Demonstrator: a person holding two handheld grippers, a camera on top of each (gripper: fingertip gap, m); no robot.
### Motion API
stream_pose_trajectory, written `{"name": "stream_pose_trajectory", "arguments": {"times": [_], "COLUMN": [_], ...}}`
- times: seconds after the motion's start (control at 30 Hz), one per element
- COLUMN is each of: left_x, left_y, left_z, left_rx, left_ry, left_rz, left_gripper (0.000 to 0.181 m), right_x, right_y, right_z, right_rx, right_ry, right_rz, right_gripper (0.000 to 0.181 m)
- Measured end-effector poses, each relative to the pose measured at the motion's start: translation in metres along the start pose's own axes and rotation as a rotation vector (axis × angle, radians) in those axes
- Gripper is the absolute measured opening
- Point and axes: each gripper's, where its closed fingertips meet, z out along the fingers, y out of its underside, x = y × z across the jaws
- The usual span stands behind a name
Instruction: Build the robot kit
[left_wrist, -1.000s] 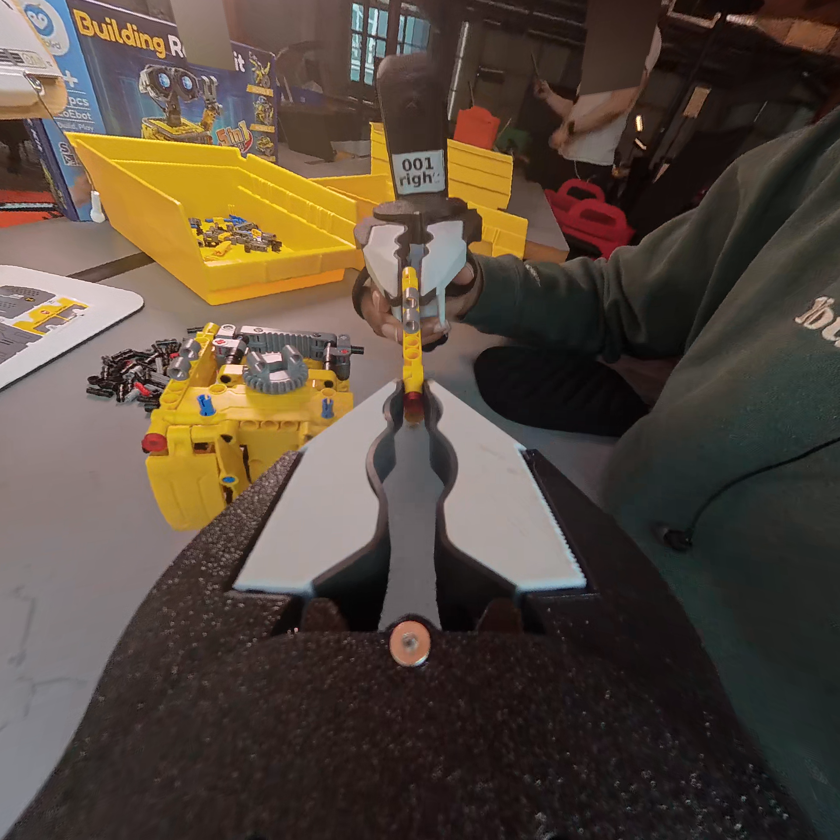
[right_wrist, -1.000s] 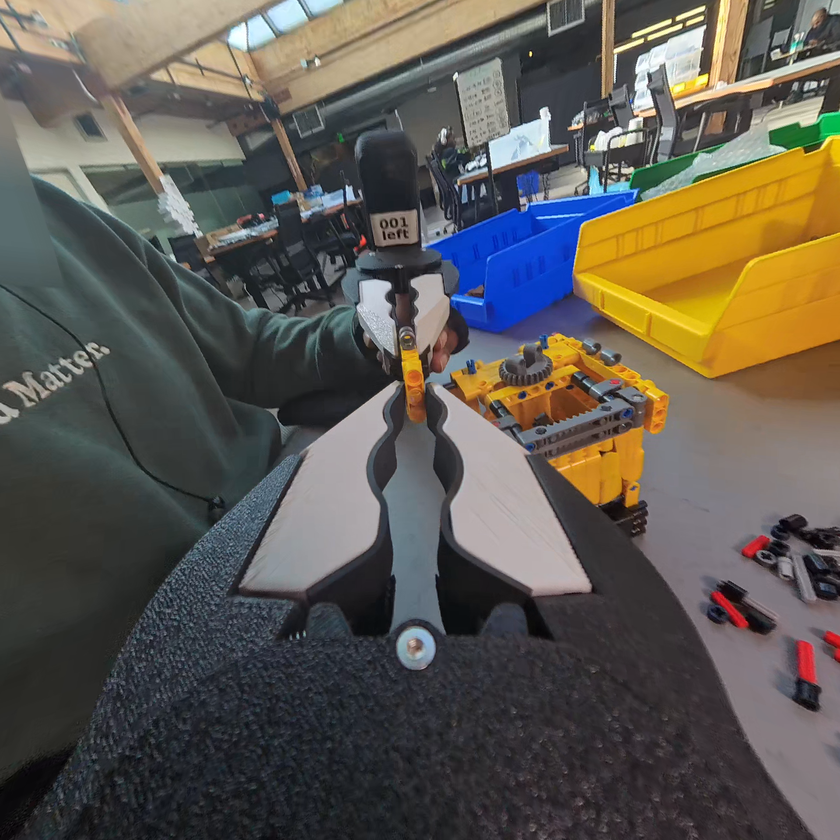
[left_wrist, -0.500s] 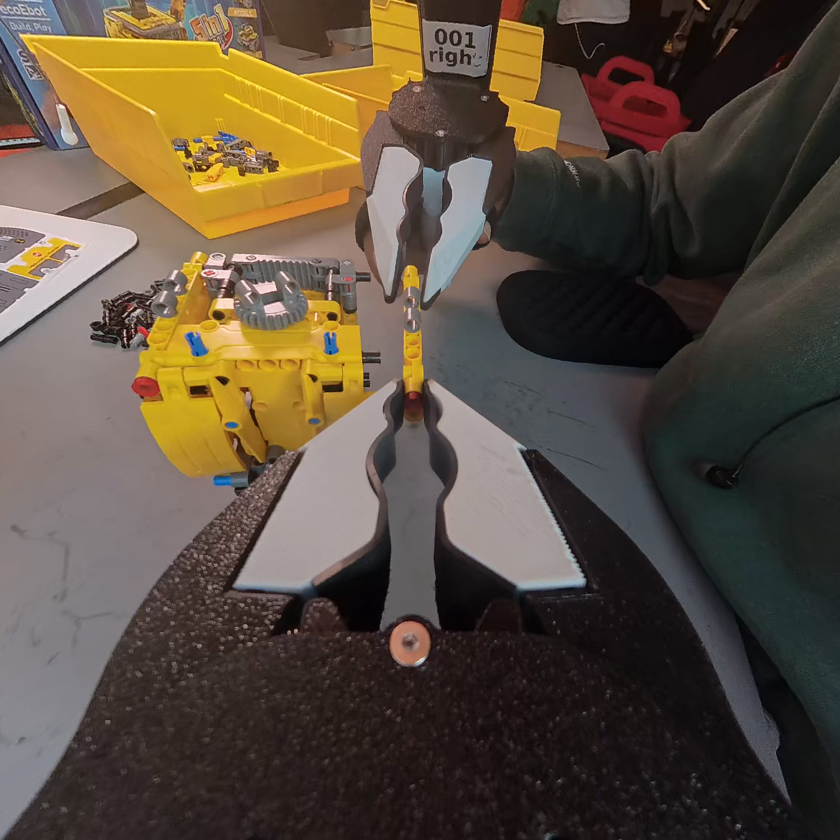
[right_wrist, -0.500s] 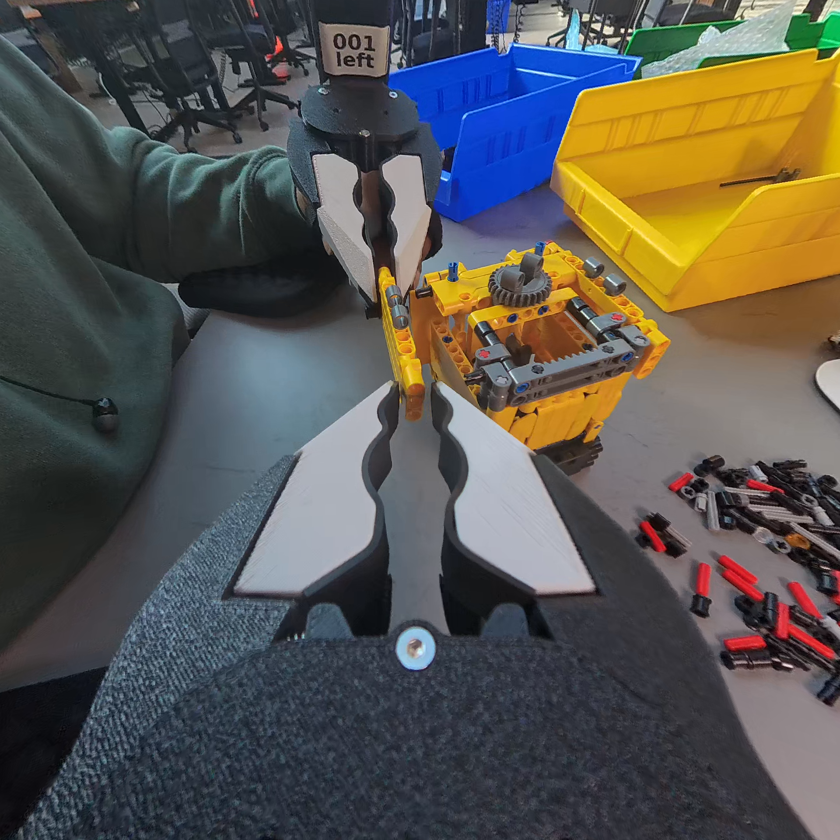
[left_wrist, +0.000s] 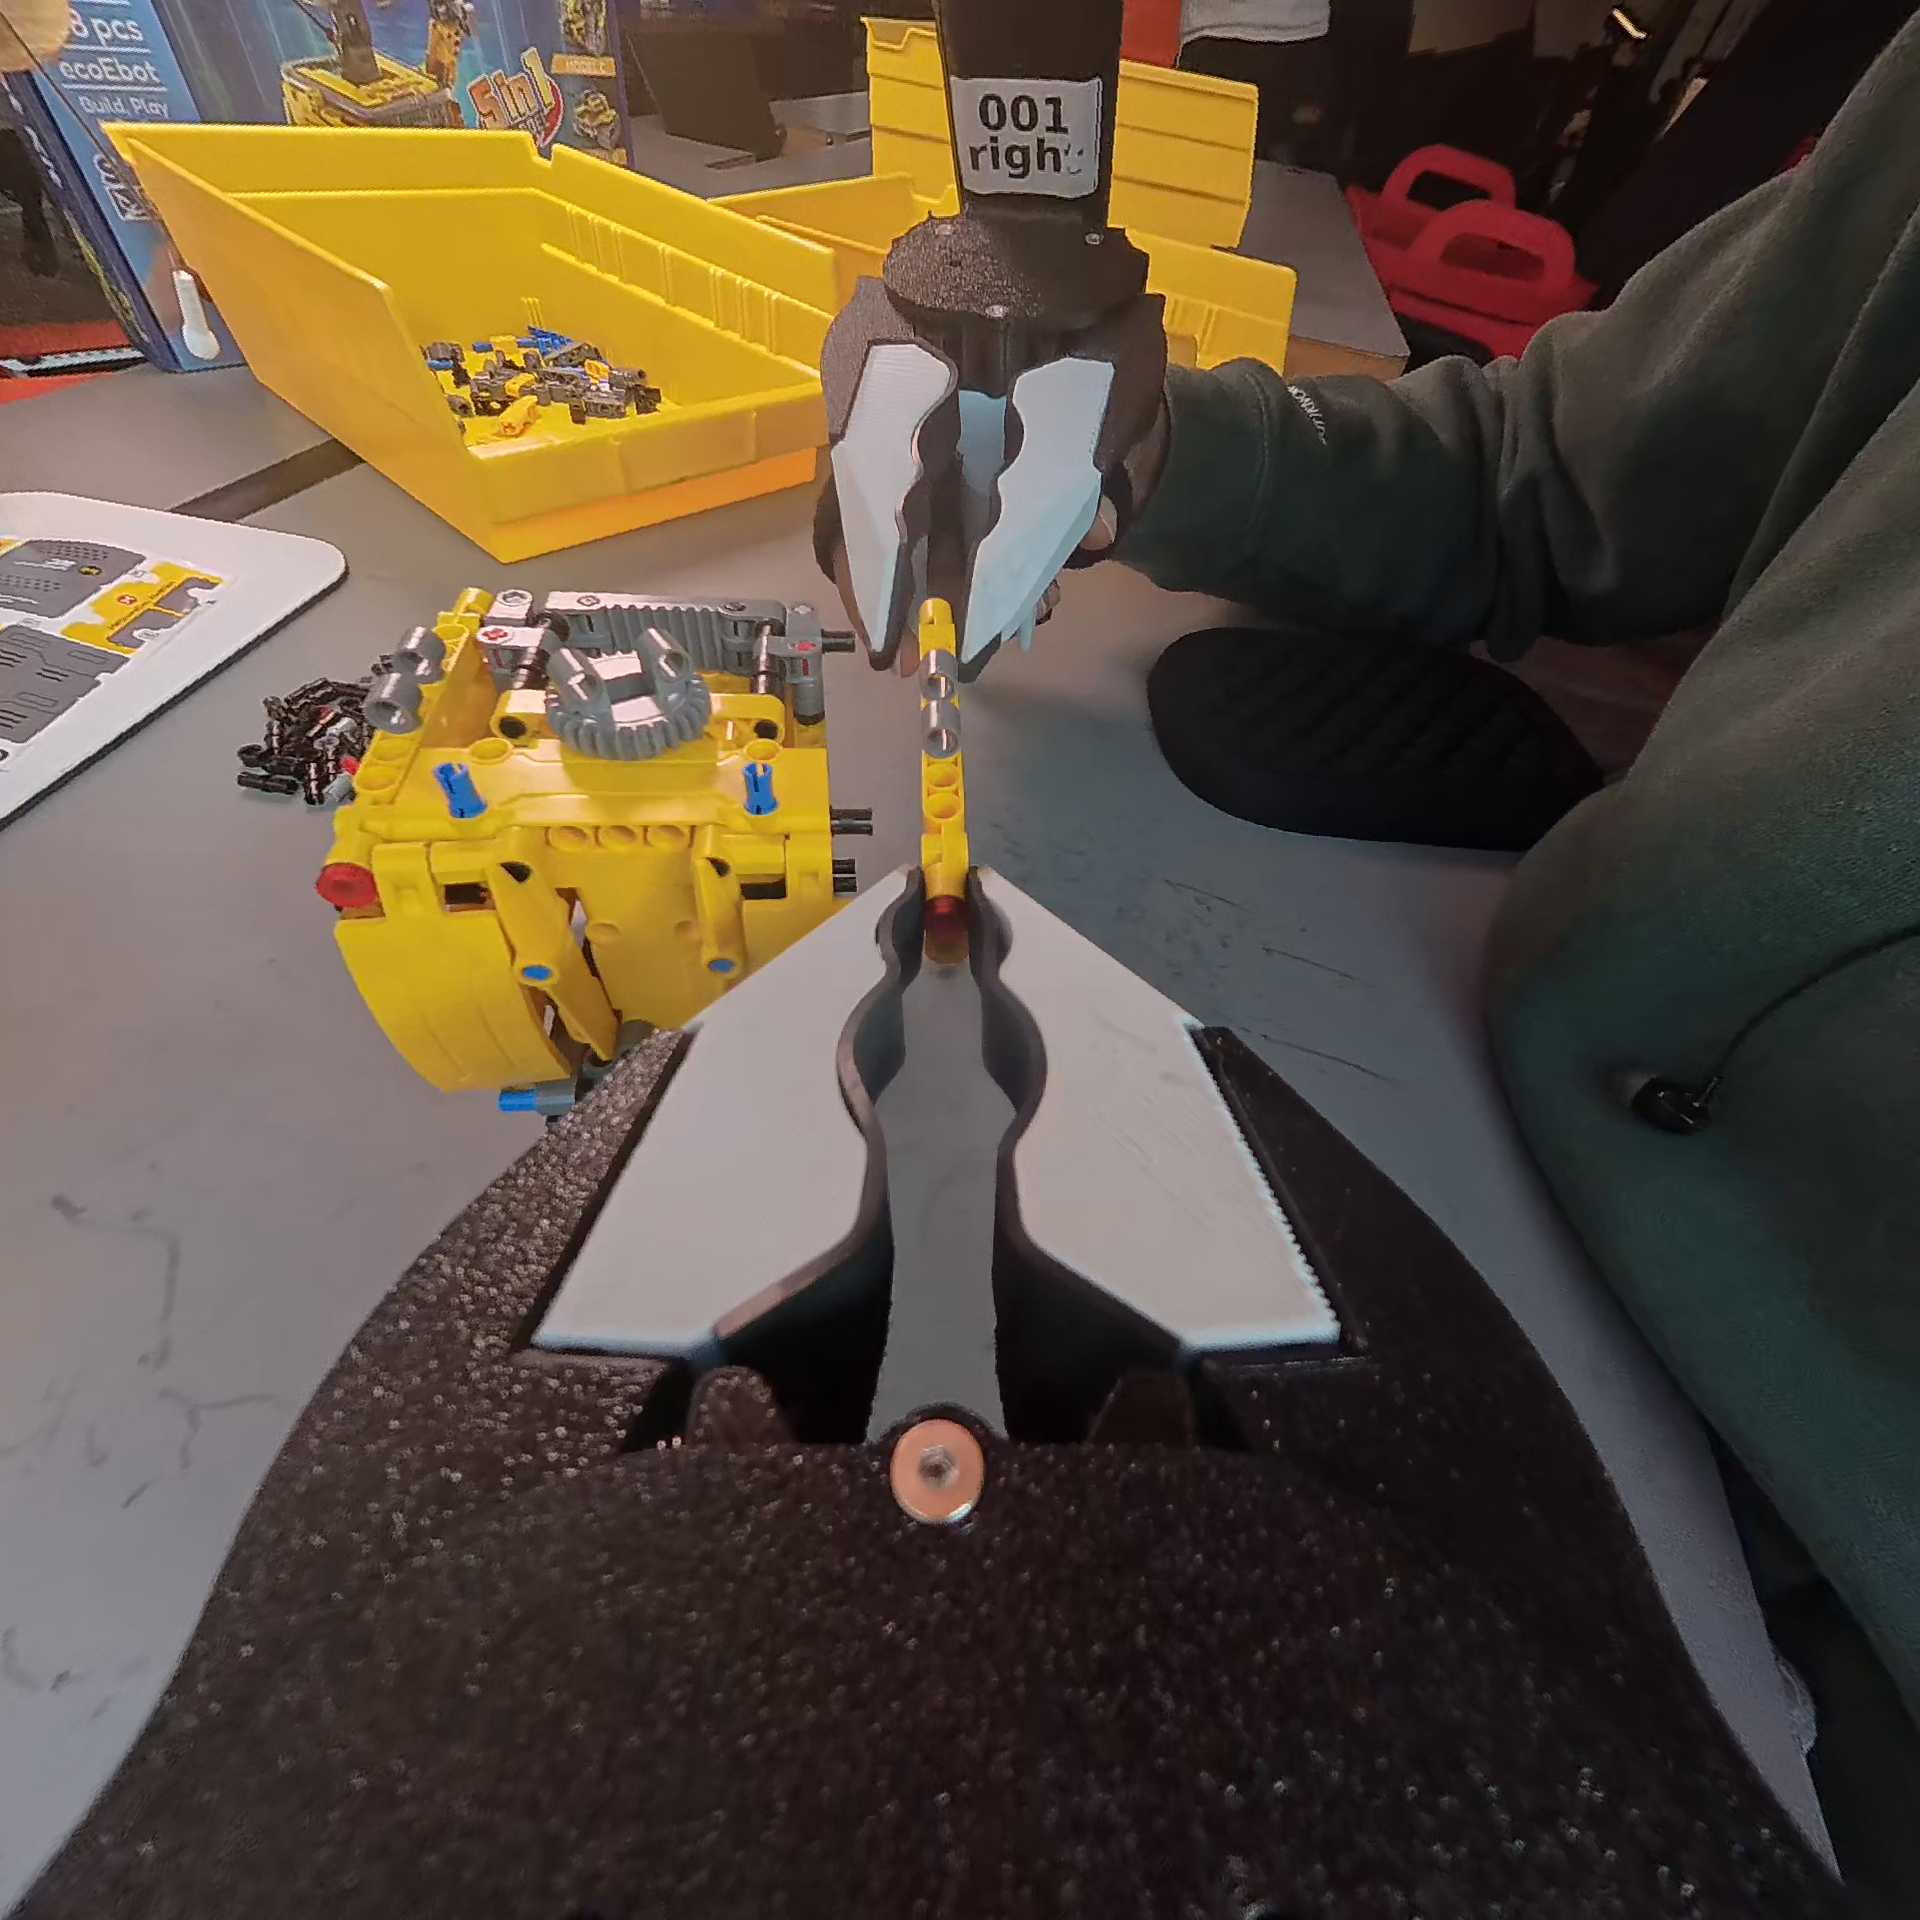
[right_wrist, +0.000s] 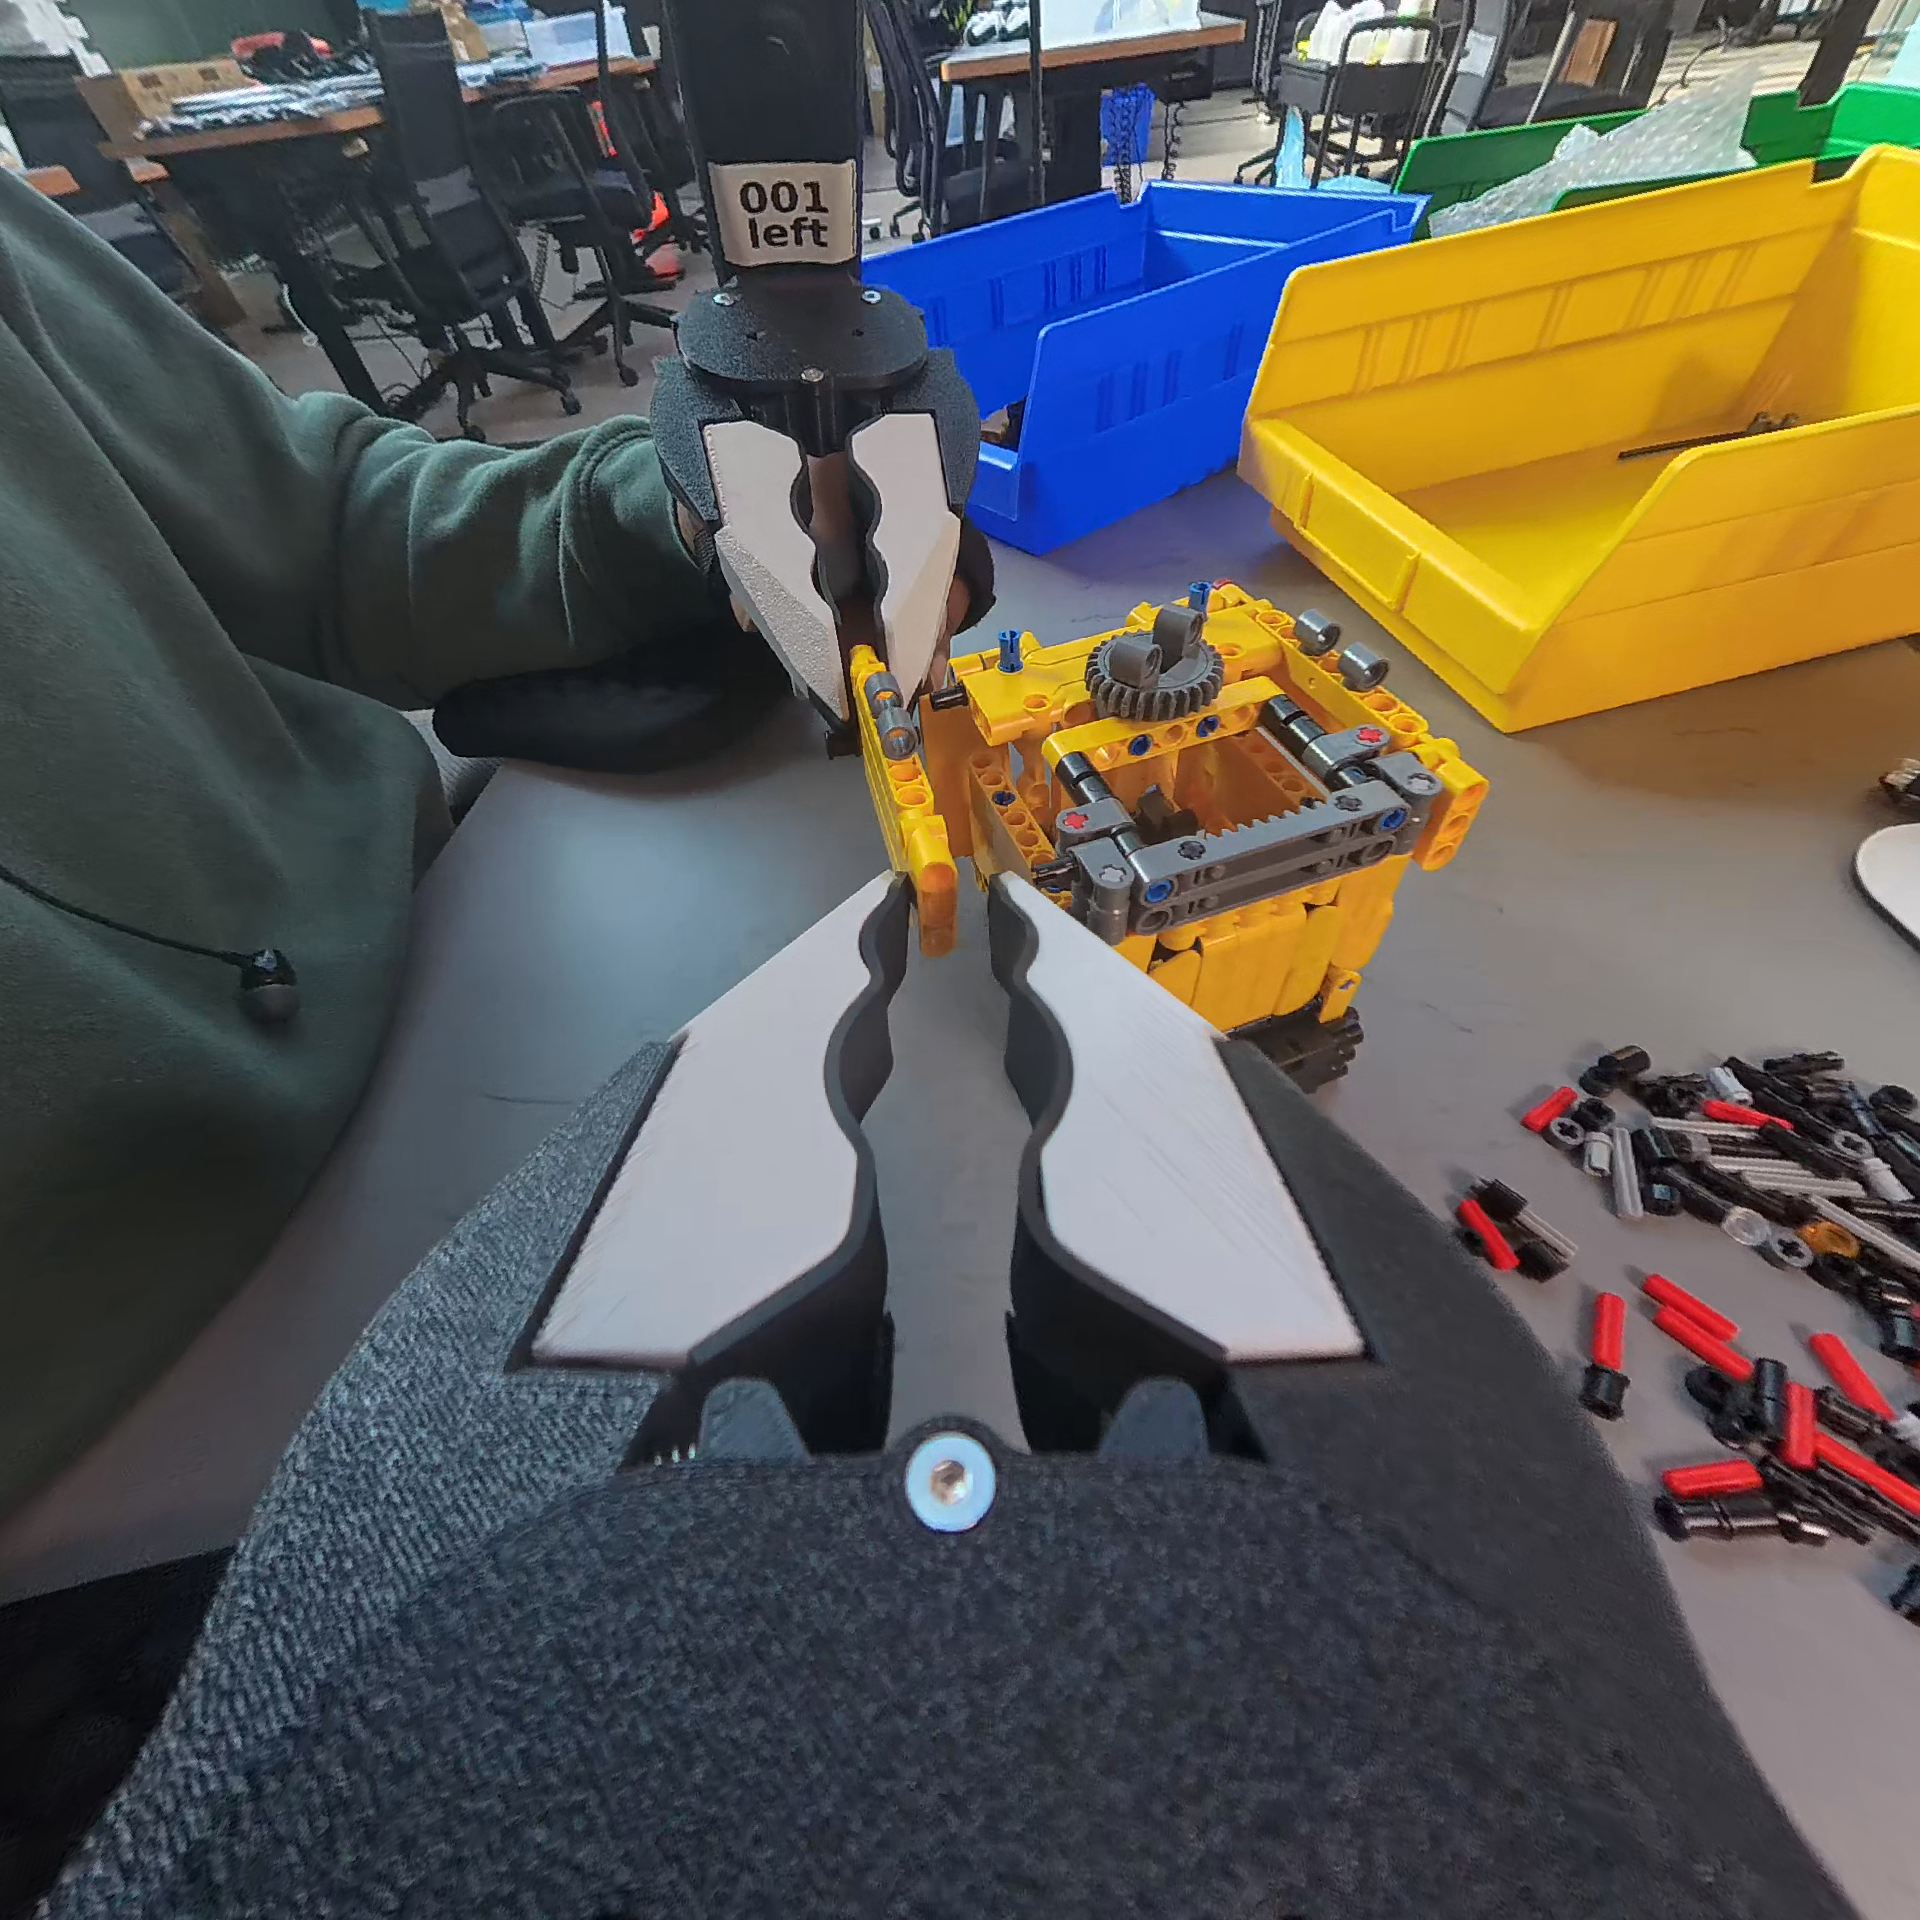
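Two matching hand-held tools: left gripper (left_wrist: 943, 883) and right gripper (right_wrist: 948, 883), each with a black speckled, grainy housing, one silver screw (left_wrist: 937, 1472) set centrally, and pale grey wedge-shaped fingers (left_wrist: 769, 1122) lined in wavy-edged black — a white label sticker on each black handle. Operator wears a dark green sweatshirt (left_wrist: 1714, 727) with black drawcord, ribbed cuffs and black gloves.
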Motion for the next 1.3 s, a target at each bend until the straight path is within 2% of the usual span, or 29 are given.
{"name": "stream_pose_trajectory", "arguments": {"times": [0.1, 0.23, 0.37, 0.67, 0.8, 1.0, 1.13, 1.2, 1.3], "left_x": [0.000, 0.000, -0.004, -0.006, -0.003, -0.014, -0.011, -0.003, -0.001], "left_y": [0.001, 0.004, 0.001, -0.001, -0.009, -0.016, -0.012, -0.010, -0.014], "left_z": [0.000, 0.001, -0.001, -0.001, -0.011, -0.021, -0.017, -0.013, -0.008], "left_rx": [-0.006, -0.021, -0.003, -0.007, 0.021, 0.054, 0.030, 0.020, 0.048], "left_ry": [-0.004, -0.003, -0.027, -0.077, -0.077, -0.138, -0.120, -0.060, -0.040], "left_rz": [0.006, 0.011, 0.009, 0.061, 0.106, 0.110, 0.100, 0.069, 0.015], "left_gripper": [0.007, 0.007, 0.007, 0.008, 0.019, 0.026, 0.024, 0.023, 0.019], "right_x": [-0.003, -0.003, 0.002, 0.005, -0.003, -0.003, -0.008, -0.008, -0.008], "right_y": [0.001, 0.006, 0.001, 0.006, -0.002, -0.013, -0.029, -0.035, -0.038], "right_z": [-0.001, 0.000, 0.001, 0.002, -0.002, -0.012, -0.019, -0.022, -0.023], "right_rx": [-0.011, -0.053, -0.017, -0.038, 0.007, 0.095, 0.178, 0.215, 0.241], "right_ry": [-0.017, -0.002, 0.021, 0.032, -0.031, -0.085, -0.104, -0.101, -0.106], "right_rz": [-0.011, -0.045, -0.017, 0.000, 0.025, 0.072, 0.067, 0.065, 0.072], "right_gripper": [0.008, 0.008, 0.008, 0.009, 0.007, 0.007, 0.007, 0.007, 0.007]}}
